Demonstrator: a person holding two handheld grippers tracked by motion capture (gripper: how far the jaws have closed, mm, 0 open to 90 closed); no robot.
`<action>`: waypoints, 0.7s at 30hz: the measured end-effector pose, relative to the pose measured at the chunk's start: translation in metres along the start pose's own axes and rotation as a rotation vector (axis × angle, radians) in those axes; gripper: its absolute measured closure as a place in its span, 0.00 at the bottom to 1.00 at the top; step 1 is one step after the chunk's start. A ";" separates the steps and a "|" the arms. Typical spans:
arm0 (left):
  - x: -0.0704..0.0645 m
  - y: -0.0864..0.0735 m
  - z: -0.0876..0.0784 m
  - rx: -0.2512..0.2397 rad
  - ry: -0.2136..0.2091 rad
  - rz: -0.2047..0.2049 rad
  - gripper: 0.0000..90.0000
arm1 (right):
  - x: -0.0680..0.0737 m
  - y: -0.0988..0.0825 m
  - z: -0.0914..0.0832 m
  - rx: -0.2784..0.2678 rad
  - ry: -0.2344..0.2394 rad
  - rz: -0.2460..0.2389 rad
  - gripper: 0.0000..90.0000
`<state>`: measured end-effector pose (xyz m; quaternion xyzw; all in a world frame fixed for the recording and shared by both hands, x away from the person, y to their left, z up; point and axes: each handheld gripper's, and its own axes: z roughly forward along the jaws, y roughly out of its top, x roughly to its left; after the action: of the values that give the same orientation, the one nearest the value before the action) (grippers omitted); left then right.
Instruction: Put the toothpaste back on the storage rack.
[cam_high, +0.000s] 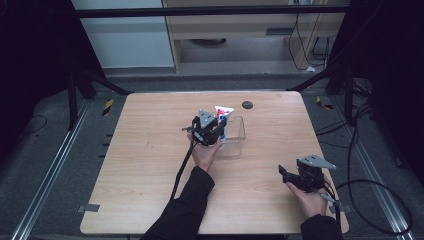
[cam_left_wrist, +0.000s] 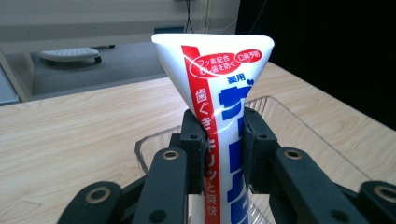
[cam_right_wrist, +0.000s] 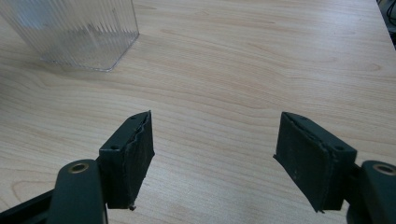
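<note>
A white toothpaste tube (cam_high: 223, 112) with red and blue print stands upright, crimped end up, in my left gripper (cam_high: 220, 128). In the left gripper view both pads press on the tube (cam_left_wrist: 219, 79) at its middle, over the open top of a clear plastic container (cam_left_wrist: 299, 122). That ribbed container (cam_high: 234, 144) stands at the middle of the wooden table (cam_high: 150, 165). My right gripper (cam_high: 284, 173) hovers near the table's front right, open, with bare wood between its jaws (cam_right_wrist: 215, 140). In the right gripper view the container (cam_right_wrist: 84, 32) shows at the top left.
A small black round mark (cam_high: 247, 105) sits near the table's far edge. Black cables (cam_high: 182, 167) trail from both grippers toward the front. Metal rails (cam_high: 50, 170) and dark floor surround the table.
</note>
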<state>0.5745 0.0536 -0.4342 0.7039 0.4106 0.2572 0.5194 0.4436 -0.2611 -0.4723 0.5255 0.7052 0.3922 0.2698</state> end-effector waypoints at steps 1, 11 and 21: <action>0.000 -0.001 0.001 0.005 0.002 0.005 0.81 | 0.000 0.000 0.000 0.000 0.000 0.000 0.30; -0.003 -0.011 0.004 0.045 -0.009 0.016 0.79 | 0.000 0.000 0.000 0.002 0.002 0.002 0.30; -0.004 -0.014 -0.001 0.045 -0.011 0.015 0.72 | -0.001 0.001 -0.001 -0.003 0.000 0.004 0.30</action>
<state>0.5670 0.0522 -0.4462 0.7200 0.4080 0.2477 0.5038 0.4431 -0.2622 -0.4711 0.5266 0.7035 0.3939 0.2696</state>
